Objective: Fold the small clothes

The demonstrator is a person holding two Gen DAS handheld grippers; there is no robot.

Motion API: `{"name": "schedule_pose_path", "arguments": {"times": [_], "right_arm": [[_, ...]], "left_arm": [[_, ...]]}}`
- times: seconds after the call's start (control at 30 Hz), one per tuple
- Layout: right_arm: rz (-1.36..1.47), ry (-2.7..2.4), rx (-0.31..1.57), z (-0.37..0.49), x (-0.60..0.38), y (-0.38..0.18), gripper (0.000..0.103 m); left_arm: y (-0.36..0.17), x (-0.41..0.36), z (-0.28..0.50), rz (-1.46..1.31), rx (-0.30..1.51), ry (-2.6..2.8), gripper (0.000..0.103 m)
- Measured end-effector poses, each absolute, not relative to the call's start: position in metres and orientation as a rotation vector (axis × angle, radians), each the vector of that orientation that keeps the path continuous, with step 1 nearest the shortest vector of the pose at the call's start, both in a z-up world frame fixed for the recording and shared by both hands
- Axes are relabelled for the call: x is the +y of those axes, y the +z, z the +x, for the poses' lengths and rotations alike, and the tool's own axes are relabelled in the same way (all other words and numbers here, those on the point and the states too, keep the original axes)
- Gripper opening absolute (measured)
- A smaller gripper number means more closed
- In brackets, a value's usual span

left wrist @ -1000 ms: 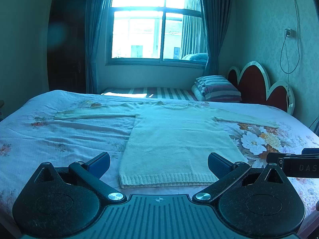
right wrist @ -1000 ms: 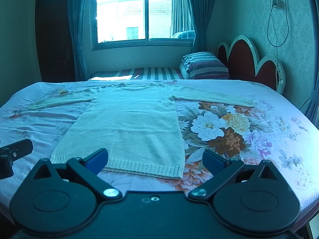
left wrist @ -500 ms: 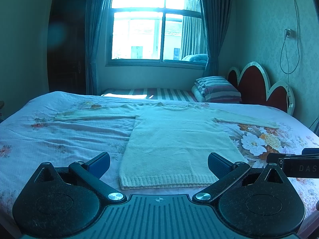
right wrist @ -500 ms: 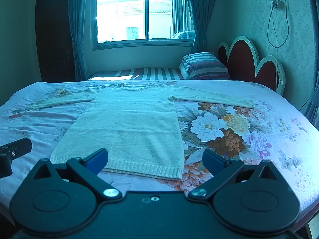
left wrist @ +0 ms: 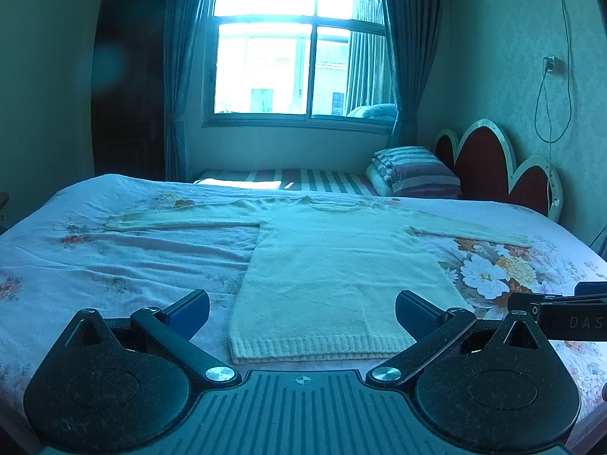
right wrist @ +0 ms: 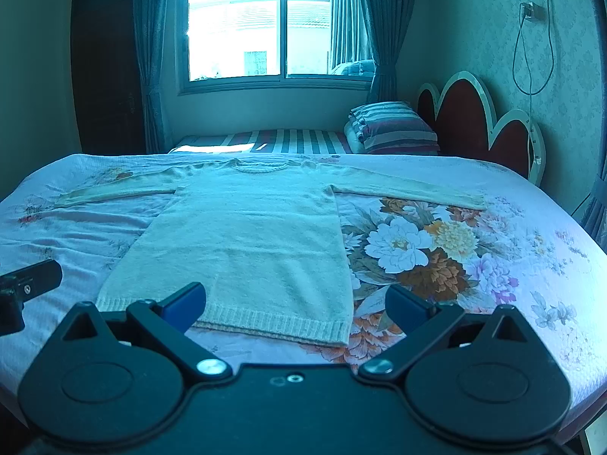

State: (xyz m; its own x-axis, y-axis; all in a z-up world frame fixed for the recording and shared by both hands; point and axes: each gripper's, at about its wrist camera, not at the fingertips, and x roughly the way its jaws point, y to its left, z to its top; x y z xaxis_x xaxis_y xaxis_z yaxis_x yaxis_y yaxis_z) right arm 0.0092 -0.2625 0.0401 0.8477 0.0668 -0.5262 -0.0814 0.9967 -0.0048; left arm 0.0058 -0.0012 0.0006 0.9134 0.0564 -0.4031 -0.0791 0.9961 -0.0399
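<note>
Sunlight pours through a wide window [left wrist: 303,49] at the far end of a bedroom, with dark curtains [left wrist: 178,76] drawn to either side. Below it a large bed [right wrist: 512,258] fills the view, covered with a flowered sheet whose biggest blooms lie on the right. A scalloped red headboard [left wrist: 489,163] stands at the far right, with a stack of folded striped bedding [left wrist: 413,170] just beside it.

Spread flat on the bed is a pale knitted sweater [left wrist: 334,265], its neckline toward the far side and its ribbed hem toward the near edge. Both sleeves stretch straight out, one to the left and one to the right, so it lies unfolded.

Hovering above the near edge of the bed, the left gripper [left wrist: 302,313] has its jaws spread wide and empty, framing the hem without touching it. To its right, the right gripper [right wrist: 296,305] hangs over the hem's right corner, its blue-padded fingers [right wrist: 186,301] likewise parted and holding nothing. Each gripper shows as a dark shape at the edge of the other's view.
</note>
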Motion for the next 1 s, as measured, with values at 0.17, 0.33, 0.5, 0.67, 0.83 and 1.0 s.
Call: {"name": "schedule_pose_path", "arguments": {"times": [0.17,0.33,0.5,0.67,0.83,1.0], "right_arm": [[-0.031,0.081,0.554,0.009,-0.262,0.040,0.102],[-0.018,0.086,0.547,0.009,-0.263,0.041,0.102],[-0.003,0.044,0.495,0.017,-0.287,0.045,0.102],[0.117,-0.049,0.467,0.062,-0.346,0.051,0.101],[0.171,-0.154,0.421,0.119,-0.388,0.048,0.100],[0.204,-0.234,0.424,0.208,-0.431,0.022,0.098]], "left_arm": [[0.000,-0.001,0.007,-0.054,0.415,0.070,0.103],[-0.001,0.004,0.006,-0.084,0.421,0.079,0.103],[0.001,0.033,0.021,-0.119,0.391,0.105,0.103],[0.001,0.066,0.075,-0.130,0.381,0.180,0.103],[-0.015,0.078,0.133,-0.118,0.402,0.236,0.103],[-0.040,0.093,0.209,-0.121,0.424,0.272,0.103]]}}
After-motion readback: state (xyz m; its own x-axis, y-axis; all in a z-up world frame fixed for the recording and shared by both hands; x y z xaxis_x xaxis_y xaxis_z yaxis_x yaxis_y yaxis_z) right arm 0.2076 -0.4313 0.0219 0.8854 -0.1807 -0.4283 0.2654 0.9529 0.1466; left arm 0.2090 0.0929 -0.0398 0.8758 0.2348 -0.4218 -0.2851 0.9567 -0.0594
